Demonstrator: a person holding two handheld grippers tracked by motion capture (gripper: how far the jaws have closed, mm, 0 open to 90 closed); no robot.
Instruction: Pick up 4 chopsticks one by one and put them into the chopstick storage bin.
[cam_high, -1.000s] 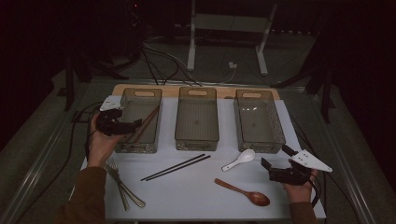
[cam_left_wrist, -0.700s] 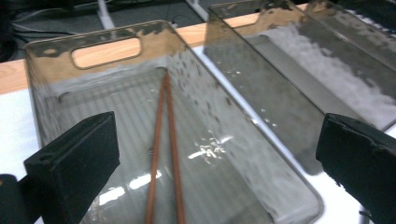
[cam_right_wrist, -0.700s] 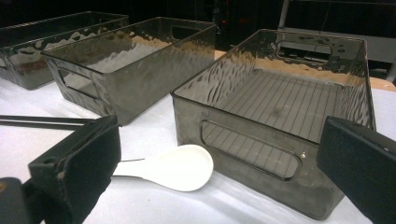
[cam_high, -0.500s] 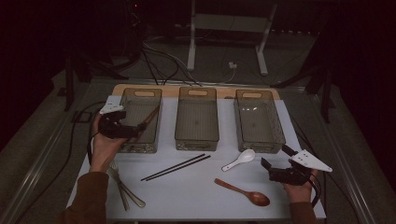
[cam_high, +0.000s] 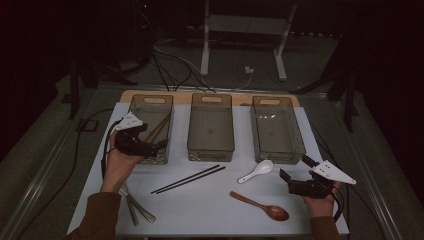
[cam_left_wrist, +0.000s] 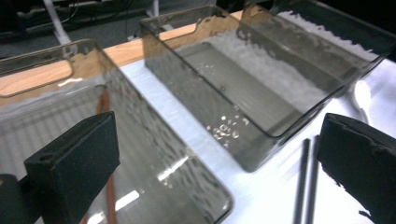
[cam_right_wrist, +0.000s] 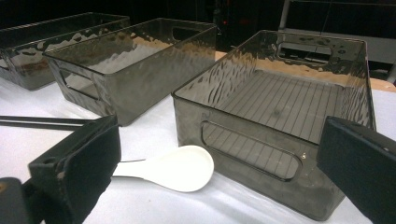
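Three smoky clear bins stand in a row: left bin (cam_high: 141, 114), middle bin (cam_high: 211, 148) and right bin (cam_high: 296, 140). A pair of brown chopsticks (cam_high: 159, 127) lies inside the left bin, also seen as the brown chopsticks (cam_left_wrist: 103, 100) through its wall. My left gripper (cam_high: 152, 146) hovers open at that bin's near right corner, nothing between its jaws (cam_left_wrist: 215, 140). Black chopsticks (cam_high: 189, 179) lie on the white mat. A white spoon (cam_high: 256, 171) and a wooden spoon (cam_high: 260, 205) lie farther right. My right gripper (cam_high: 295, 170) is open and empty, facing the white spoon (cam_right_wrist: 173, 170).
Metal utensils (cam_high: 135, 209) lie by the left forearm near the mat's front edge. The right bin (cam_right_wrist: 280, 107) stands just behind the white spoon. Black chopsticks (cam_left_wrist: 306, 177) lie right of the left bin's corner. Cables trail off the table's left side.
The left hand has shifted slightly right and toward the near end of the left bin. The right gripper has stayed still.
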